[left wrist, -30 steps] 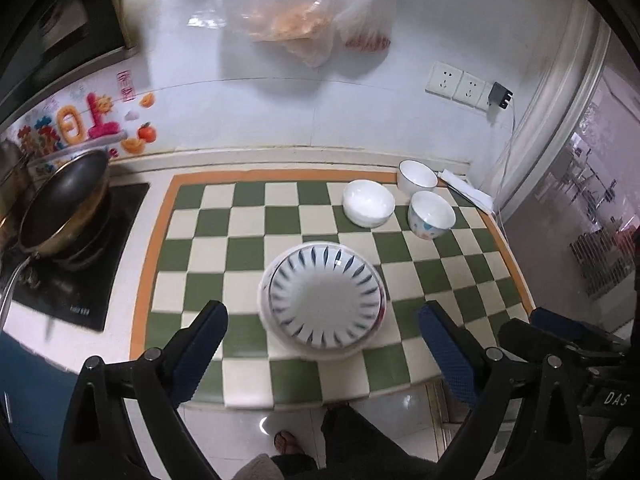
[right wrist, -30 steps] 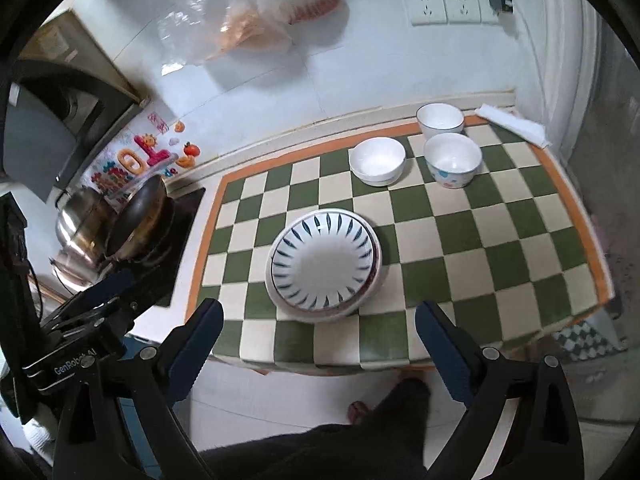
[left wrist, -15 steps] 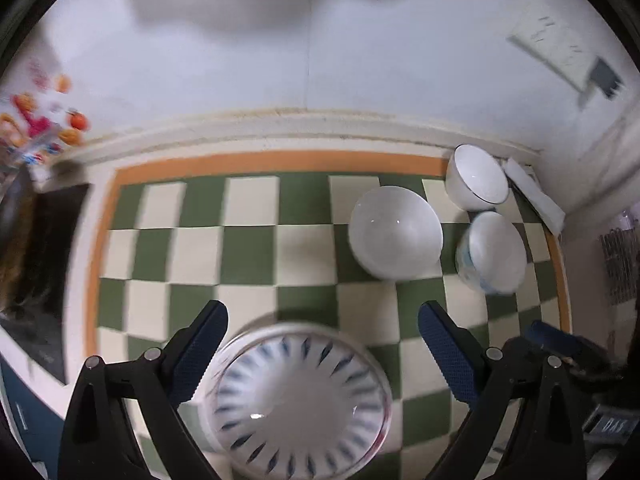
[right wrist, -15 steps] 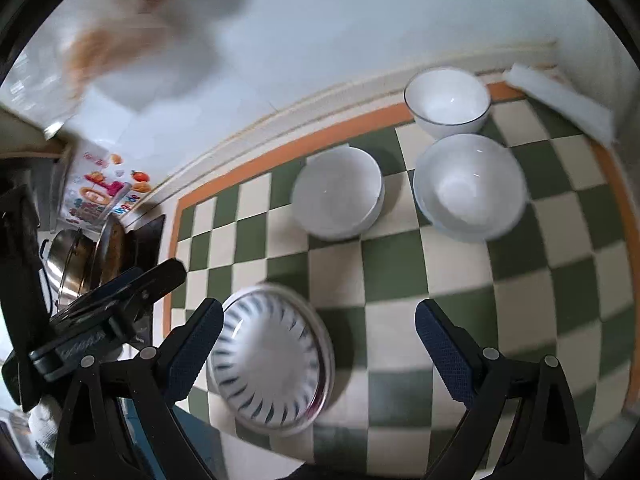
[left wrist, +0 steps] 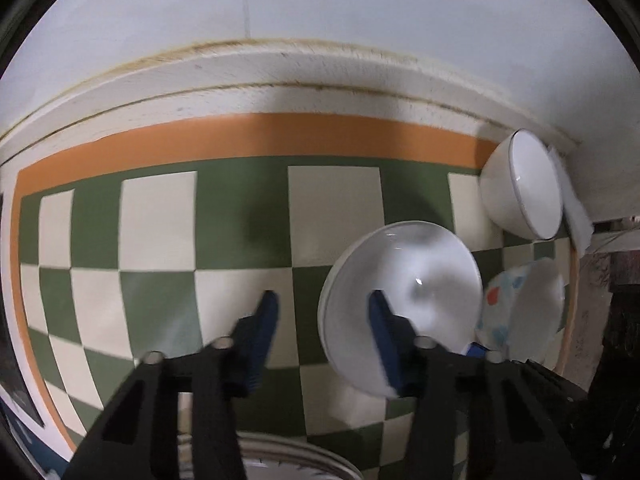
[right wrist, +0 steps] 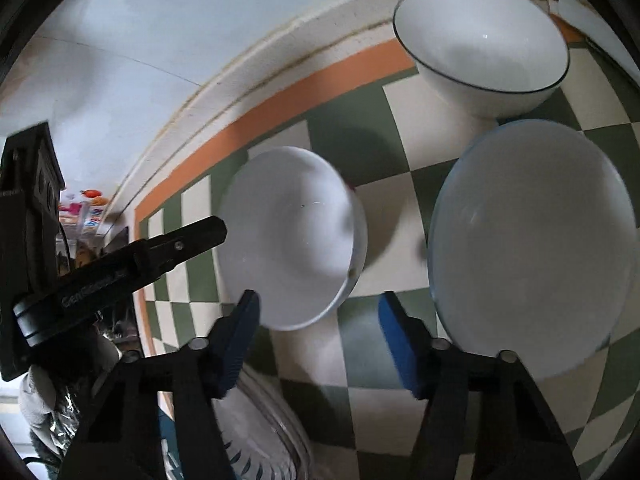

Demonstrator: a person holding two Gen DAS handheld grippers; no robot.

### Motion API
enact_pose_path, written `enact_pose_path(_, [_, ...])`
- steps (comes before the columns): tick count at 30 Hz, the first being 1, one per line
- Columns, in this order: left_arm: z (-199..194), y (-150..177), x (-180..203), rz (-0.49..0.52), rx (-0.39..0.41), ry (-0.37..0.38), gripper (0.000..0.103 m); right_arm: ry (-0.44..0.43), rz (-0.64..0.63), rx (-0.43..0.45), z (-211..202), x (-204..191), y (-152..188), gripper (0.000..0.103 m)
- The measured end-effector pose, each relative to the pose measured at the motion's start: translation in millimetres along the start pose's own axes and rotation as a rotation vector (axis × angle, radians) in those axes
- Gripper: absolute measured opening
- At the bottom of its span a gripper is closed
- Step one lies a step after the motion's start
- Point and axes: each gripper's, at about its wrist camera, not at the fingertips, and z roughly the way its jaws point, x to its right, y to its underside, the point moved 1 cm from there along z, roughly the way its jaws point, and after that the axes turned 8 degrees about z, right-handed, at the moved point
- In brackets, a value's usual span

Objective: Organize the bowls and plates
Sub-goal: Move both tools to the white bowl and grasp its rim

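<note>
Left hand-held gripper: jaws closing astride near rim of white bowl, not yet pinching. Right hand-held gripper: jaws closing, bare desk between, beside patterned bowl. Rimmed bowl at back. Nothing stacked yet.

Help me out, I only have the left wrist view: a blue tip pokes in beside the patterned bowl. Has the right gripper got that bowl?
Observer: Not yet. The right gripper is closing with nothing pinched, and the patterned bowl sits to the right of its right finger.
Operator: And the back bowl, anything inside it?
Observer: No, the back bowl is empty: plain white inside, with a thin dark line around the rim.
</note>
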Motion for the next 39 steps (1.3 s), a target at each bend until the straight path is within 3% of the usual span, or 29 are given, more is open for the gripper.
enact_pose_path(3, [14,-7,3,0.039,-0.027,-0.003,0.022,0.053,-0.007,0.01,13,-3,-3,0.03])
enact_pose_path(6, [20,-8,6,0.06,-0.037,-0.015,0.019,0.077,-0.019,0.033,18,-7,-4,0.023])
enact_pose_path(13, [3,4,12,0.075,-0.015,-0.015,0.019,0.083,-0.039,0.055,13,-11,2,0.022])
enact_pose_path(24, [-47,67,39,0.087,0.053,0.03,0.019,0.065,-0.097,0.1,-42,-4,41,0.022])
enact_pose_path(33, [-63,103,87,0.138,0.072,0.071,0.019,0.051,-0.097,0.107,-94,39,99,0.022])
enact_pose_path(39, [-37,130,115,0.176,0.022,0.092,0.019,0.078,-0.068,0.095,-96,82,129,0.022])
